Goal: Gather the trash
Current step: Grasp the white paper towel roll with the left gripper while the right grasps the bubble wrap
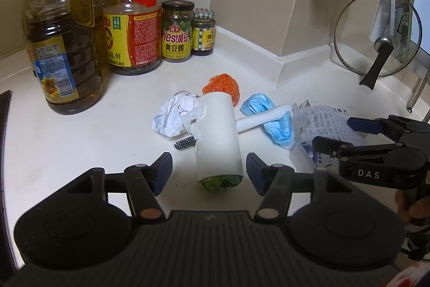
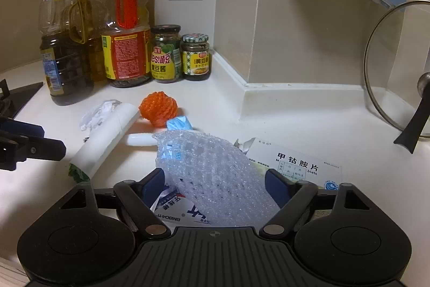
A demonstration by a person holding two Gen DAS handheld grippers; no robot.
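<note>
Trash lies in a heap on the white counter (image 1: 94,141). A white paper roll (image 1: 217,136) with a green leaf in its near end lies between the fingers of my left gripper (image 1: 209,170), which is open with a gap on each side. Around the roll are crumpled paper (image 1: 174,114), an orange net (image 1: 223,85), a blue plastic cover (image 1: 276,125) and a small black brush (image 1: 184,143). My right gripper (image 2: 215,182) is closed around a clear bubble wrap (image 2: 212,168), its pads touching both sides. Under the wrap lie a printed sachet (image 2: 177,209) and a medicine box (image 2: 295,163).
Oil bottles (image 1: 61,45) and two sauce jars (image 1: 177,31) stand along the back wall at left. A glass pot lid (image 1: 376,36) leans at the right. A wall corner (image 1: 279,55) juts out behind the heap. A black hob edge (image 2: 18,98) sits at far left.
</note>
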